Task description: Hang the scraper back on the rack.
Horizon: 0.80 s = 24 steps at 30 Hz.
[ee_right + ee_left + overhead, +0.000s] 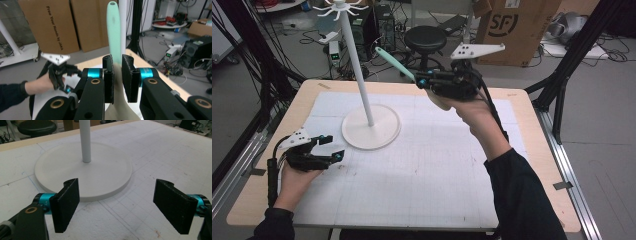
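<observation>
Right gripper raised above the far side of the table, jaws closed on a mint-green spatula with handle pointing toward the white hook stand. Left gripper low near the stand's round base, jaws wide apart, holding nothing.

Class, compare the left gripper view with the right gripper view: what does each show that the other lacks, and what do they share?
Left gripper view alone: the stand's round white base with the lower pole, the left hand-held gripper open and empty just before it, and a black stool behind.

Right gripper view alone: the right hand-held gripper shut on a mint-green utensil handle with a hole at its tip, cardboard boxes, and the person's other hand.

Shared: the white gridded mat on the table.
</observation>
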{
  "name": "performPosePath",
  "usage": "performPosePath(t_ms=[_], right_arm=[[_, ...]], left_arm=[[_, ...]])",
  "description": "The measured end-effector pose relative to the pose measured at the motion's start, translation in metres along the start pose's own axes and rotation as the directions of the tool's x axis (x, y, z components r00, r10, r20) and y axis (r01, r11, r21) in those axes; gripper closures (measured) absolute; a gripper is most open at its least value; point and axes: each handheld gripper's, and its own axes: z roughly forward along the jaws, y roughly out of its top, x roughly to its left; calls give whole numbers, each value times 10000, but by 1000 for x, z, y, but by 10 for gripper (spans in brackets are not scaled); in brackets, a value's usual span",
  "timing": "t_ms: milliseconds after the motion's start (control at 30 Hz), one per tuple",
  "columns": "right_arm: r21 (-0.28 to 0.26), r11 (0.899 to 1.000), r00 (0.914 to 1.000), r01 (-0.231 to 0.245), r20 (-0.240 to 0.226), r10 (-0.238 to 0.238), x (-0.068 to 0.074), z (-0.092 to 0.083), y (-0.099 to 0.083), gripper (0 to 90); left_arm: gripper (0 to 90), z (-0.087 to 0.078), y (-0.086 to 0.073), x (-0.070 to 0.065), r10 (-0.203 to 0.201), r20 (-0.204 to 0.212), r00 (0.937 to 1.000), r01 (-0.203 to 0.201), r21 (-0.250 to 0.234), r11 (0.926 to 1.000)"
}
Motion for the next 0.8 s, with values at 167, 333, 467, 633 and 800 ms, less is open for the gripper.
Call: performPosePath(t_ms=[167,333,467,633,800], right_arm=[[-211,9997,9999,147,79,-146,1,4,25,811],[-335,9989,9993,339,146,-335,4,11,43,811],[-299,9986,9989,441,167,-437,6,16,51,811],[-335,9984,9987,461,228,-454,5,19,59,811],[-258,9986,9982,456,394,-445,2,22,63,811]], left_arm=[[219,0,0,0,4,32,10000,-4,-23,10000],[219,1,-1,0,-36,84,10000,36,9,10000],[219,1,0,0,-21,92,10000,21,-10,10000],[219,0,-1,1,-26,94,10000,26,-13,10000],[219,1,-1,0,-19,142,9999,18,17,10000]])
